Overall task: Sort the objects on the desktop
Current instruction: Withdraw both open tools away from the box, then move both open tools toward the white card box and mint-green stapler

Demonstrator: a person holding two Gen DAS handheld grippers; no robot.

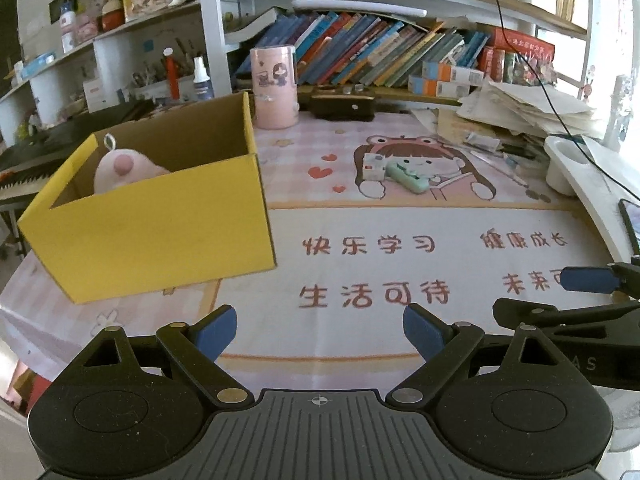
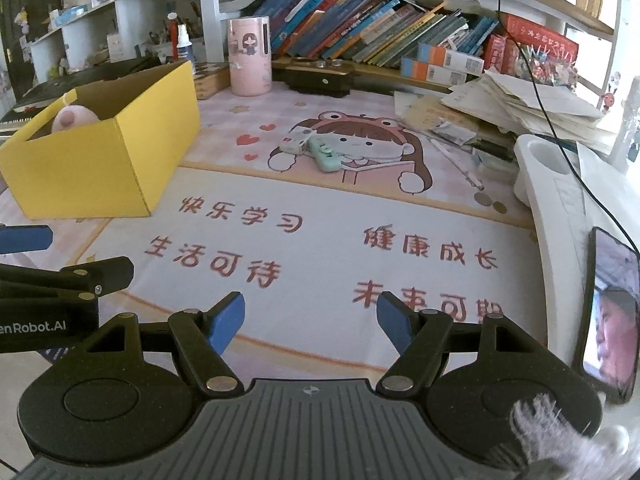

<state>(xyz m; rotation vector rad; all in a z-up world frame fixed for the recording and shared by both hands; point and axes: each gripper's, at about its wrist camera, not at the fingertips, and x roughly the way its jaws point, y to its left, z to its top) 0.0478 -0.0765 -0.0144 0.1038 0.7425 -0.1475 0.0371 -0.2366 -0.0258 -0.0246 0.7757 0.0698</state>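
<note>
Both of my grippers hang over the printed desk mat (image 2: 320,208) with nothing in them. The left gripper (image 1: 319,330) has its jaws spread wide and the right gripper (image 2: 311,316) stands released too, a little narrower, with bare mat between the pads of each.

What is left to sort lies well ahead of my right jaws and slightly to their left: a mint-green stapler-like tool (image 2: 326,152) and a small white carton (image 2: 295,141), touching end to end on the cartoon girl's face. From the left jaws they sit ahead and to the right.

I judge the carton light and thin-walled, so it would crush under a hard squeeze; I would take it across its short sides. The green piece looks like stiff, smooth plastic and may slip, so I would pinch its narrow middle.

The yellow cardboard box (image 1: 160,232), ahead and left of my left jaws, already holds a pink plush toy (image 1: 120,170).
</note>
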